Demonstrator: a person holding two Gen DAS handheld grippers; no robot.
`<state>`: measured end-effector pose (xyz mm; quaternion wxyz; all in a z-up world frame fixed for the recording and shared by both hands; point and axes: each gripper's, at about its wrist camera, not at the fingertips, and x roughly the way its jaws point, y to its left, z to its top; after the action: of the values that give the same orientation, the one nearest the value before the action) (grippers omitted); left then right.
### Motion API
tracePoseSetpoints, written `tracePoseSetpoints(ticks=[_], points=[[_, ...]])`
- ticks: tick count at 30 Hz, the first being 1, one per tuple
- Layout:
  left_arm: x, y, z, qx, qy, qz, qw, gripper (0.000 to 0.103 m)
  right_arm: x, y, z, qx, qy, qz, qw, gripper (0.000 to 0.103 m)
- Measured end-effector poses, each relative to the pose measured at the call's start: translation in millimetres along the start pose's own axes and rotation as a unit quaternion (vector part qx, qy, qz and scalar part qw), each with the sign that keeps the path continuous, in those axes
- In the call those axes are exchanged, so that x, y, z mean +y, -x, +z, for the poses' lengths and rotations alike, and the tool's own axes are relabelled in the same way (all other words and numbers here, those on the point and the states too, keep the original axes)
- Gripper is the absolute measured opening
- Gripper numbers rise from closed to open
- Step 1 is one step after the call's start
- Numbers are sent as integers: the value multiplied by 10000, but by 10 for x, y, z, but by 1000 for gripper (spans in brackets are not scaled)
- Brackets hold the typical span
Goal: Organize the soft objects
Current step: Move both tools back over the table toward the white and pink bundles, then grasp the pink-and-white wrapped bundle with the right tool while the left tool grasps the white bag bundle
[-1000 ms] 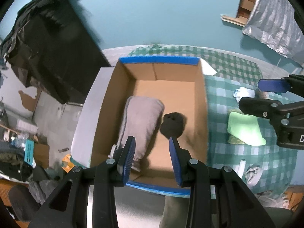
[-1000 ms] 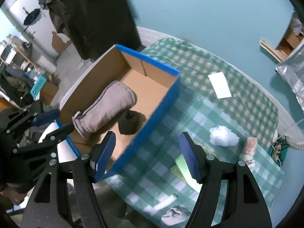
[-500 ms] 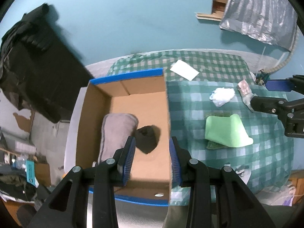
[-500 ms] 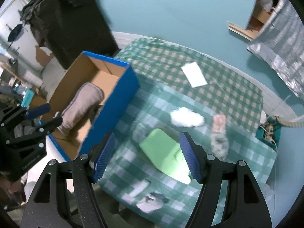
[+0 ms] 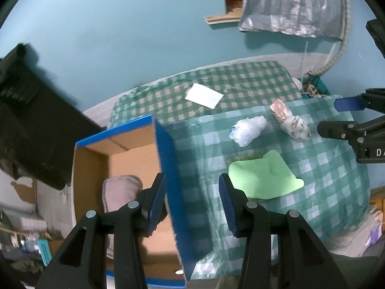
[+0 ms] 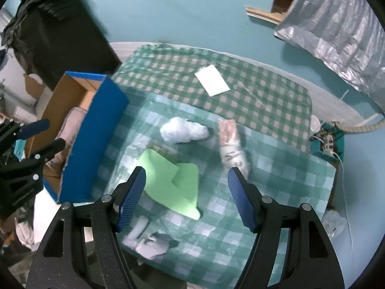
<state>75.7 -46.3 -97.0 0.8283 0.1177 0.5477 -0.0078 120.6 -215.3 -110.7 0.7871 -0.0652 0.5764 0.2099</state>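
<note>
So we're looking down at the desk (image 6: 276, 101) with its green-and-white checkered cloth, and both claws are hanging above it, empty. The left claw (image 5: 192, 202) has just been opening its blue-padded jaws and nothing is sitting between them; it's hovering over the blue outer wall of the open cardboard box (image 5: 166, 168) at the lower left of the left wrist view. Inside that box we're seeing a grey rolled towel (image 5: 118, 190) lying along the bottom, partly hidden behind the claw.

The right claw (image 6: 187, 200) is standing wide open too, gripping nothing, with the folded light-green cloth (image 6: 168, 180) showing in the gap below it, near the frame's centre. Just above that cloth, mid-frame, a crumpled white soft bundle (image 6: 182, 132) is lying, and to its right a pink-and-white rolled cloth (image 6: 231, 144) sits right by it. A flat white paper card (image 6: 211, 83) is resting on the far side of the desk, upper centre. At the bottom edge a small grey-and-white rag (image 6: 154, 240) is lying blurred, so we can't tell exactly what it is.
</note>
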Motion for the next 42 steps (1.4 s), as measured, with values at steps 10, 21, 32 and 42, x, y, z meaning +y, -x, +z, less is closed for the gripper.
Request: tracePoseSetpoints(ticks=[10,21,32,42], points=[[-358,-379,178,148,-781,-223,9966,57,-409,-296,-61,230,-294,-141,9992,71],[-581,-837,350,469,-1171,-494,9908,66,-659,-801,10,443,-344,-218,9982,71],[-662,-1220,617,686,-1270,-707,9870,68,-745,-1210,77,578,-265,-372,9973,71],[-948,-1511,760,854,-1931,-852,9737,72,-747,-1564,82,890,-101,-548,9945,71]])
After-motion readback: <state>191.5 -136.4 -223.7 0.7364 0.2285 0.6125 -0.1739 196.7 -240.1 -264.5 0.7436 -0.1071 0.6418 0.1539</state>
